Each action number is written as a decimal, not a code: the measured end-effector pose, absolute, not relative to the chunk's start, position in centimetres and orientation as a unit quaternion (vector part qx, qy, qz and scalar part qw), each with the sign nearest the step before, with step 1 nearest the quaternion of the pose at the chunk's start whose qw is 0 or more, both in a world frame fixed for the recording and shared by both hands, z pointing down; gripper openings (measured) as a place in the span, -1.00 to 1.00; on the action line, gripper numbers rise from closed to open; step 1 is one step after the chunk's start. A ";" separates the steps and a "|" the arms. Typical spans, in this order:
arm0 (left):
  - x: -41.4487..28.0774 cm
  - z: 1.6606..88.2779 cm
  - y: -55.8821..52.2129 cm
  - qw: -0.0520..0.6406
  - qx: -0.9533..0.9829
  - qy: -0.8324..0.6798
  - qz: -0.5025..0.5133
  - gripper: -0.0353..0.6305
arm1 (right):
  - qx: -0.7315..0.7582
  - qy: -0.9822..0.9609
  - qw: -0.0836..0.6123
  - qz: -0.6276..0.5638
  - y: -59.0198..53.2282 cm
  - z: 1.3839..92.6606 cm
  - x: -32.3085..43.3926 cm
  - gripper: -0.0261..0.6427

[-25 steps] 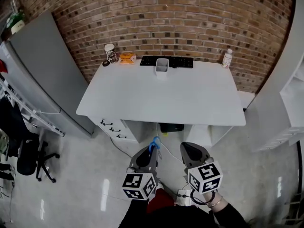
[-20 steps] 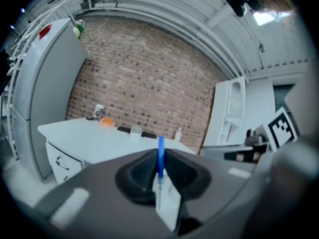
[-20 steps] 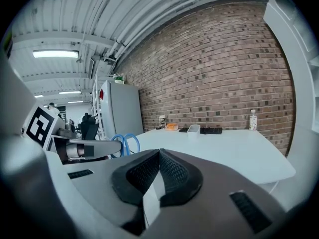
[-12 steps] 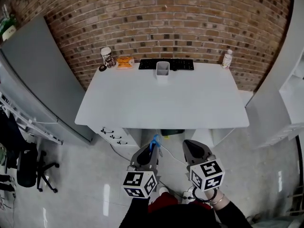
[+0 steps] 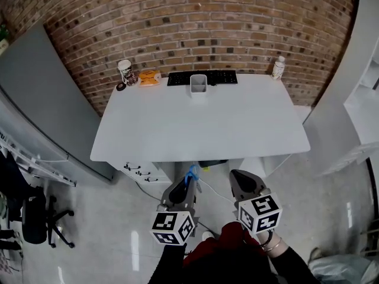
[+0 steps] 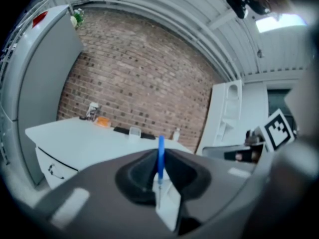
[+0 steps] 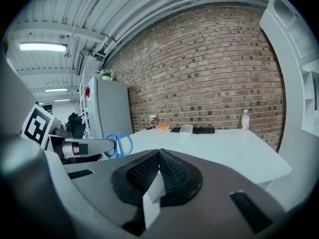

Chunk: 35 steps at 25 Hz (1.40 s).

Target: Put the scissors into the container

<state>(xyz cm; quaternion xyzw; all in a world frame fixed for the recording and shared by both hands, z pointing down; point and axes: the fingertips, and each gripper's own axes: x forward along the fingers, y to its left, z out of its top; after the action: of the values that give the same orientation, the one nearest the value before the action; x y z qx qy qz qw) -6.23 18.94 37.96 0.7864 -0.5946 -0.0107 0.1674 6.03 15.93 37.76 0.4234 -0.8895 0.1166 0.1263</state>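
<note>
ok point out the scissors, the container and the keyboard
scissors [image 6: 160,156], left gripper view, blue handle
container [image 5: 198,85], head view, front wall
keyboard [image 5: 223,77], head view, right half

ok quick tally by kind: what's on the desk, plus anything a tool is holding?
keyboard: 1
container: 1
cup: 1
bottle: 1
orange item: 1
small dark item: 1
scissors, clamped in the left tool: 1
Total: 7
</note>
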 end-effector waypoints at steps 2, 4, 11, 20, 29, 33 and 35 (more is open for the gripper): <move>-6.5 37.9 18.9 0.167 0.786 -0.594 -0.011 -0.78 | 0.426 -0.888 0.128 0.118 15.8 37.8 5.9 -0.89; -6.9 37.8 18.9 0.167 0.786 -0.594 -0.012 -0.78 | 0.426 -0.887 0.130 0.120 15.6 37.8 5.6 -0.89; -8.7 37.2 18.8 0.161 0.780 -0.604 -0.020 -0.78 | 0.417 -0.890 0.140 0.118 15.4 37.9 4.1 -0.89; -10.3 37.1 17.6 0.156 0.770 -0.618 -0.023 -0.78 | 0.411 -0.894 0.137 0.116 14.0 38.1 3.3 -0.89; -11.7 36.8 13.2 0.145 0.771 -0.620 -0.017 -0.78 | 0.417 -0.893 0.125 0.117 9.5 38.0 2.5 -0.89; -12.4 36.9 10.5 0.150 0.769 -0.621 -0.018 -0.78 | 0.420 -0.891 0.127 0.120 7.0 38.2 2.4 -0.89; -12.6 37.1 9.1 0.152 0.768 -0.621 -0.018 -0.78 | 0.421 -0.890 0.126 0.121 5.6 38.4 2.4 -0.89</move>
<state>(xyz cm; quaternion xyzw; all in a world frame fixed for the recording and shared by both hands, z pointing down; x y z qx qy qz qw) -12.64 9.05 37.09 0.7684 -0.6214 -0.0178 0.1519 2.42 5.56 38.37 0.4209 -0.8901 0.1212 0.1259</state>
